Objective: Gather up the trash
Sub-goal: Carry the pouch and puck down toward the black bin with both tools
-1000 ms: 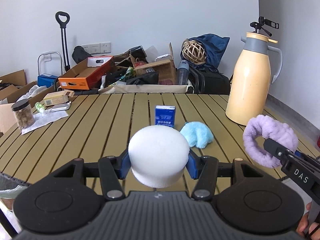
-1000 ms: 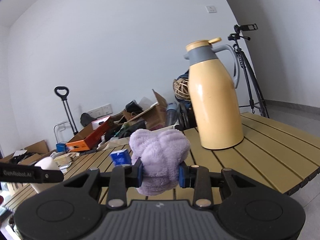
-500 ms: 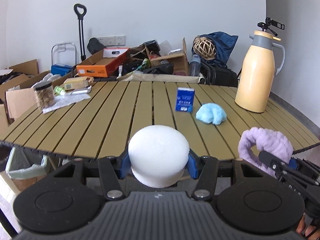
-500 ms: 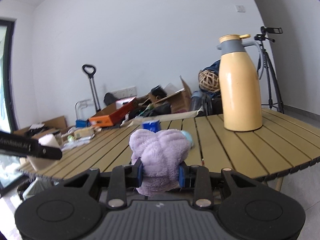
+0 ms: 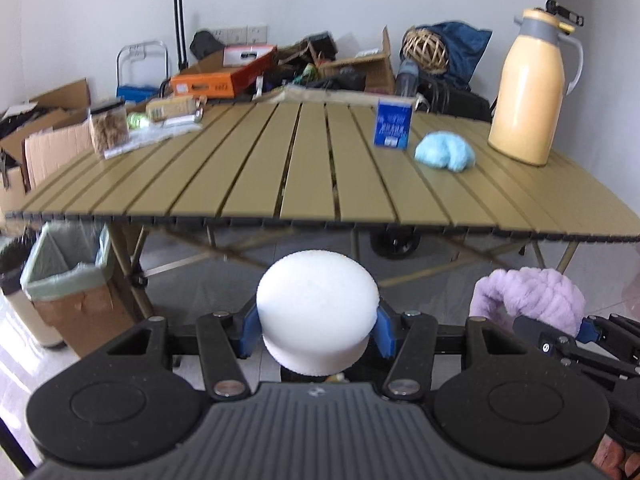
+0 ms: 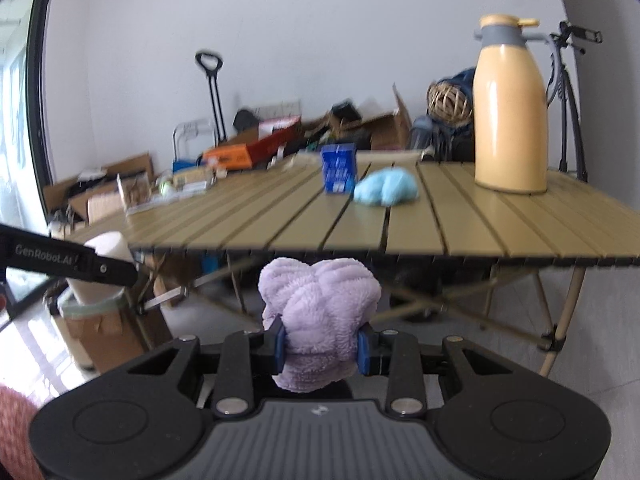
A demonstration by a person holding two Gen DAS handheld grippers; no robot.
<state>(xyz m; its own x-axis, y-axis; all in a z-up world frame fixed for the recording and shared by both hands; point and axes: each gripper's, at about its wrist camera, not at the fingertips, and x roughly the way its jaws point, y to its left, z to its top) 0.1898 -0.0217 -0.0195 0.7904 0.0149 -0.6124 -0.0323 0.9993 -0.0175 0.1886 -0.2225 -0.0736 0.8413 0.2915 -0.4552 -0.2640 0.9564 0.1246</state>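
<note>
My left gripper (image 5: pixel 317 327) is shut on a white foam puck (image 5: pixel 316 304), held below and in front of the table edge. My right gripper (image 6: pixel 320 346) is shut on a purple fluffy cloth (image 6: pixel 320 312), also below the table edge; the cloth shows in the left wrist view (image 5: pixel 528 294) at the right. A lined trash bin (image 5: pixel 66 272) in a cardboard box stands on the floor at the left under the table; it shows in the right wrist view (image 6: pixel 94 312) too. A blue fluffy cloth (image 5: pixel 444 156) and a small blue carton (image 5: pixel 393 126) lie on the slatted table (image 5: pixel 280 184).
A yellow thermos jug (image 5: pixel 530 92) stands at the table's right back. A jar (image 5: pixel 109 128), a packet and papers sit at its left back. Boxes and bags are piled behind the table. A white can (image 5: pixel 24 312) stands left of the bin.
Both grippers have pulled back and dropped from above the table to below its front edge, each still holding its item. The trash bin has come into view at the left.
</note>
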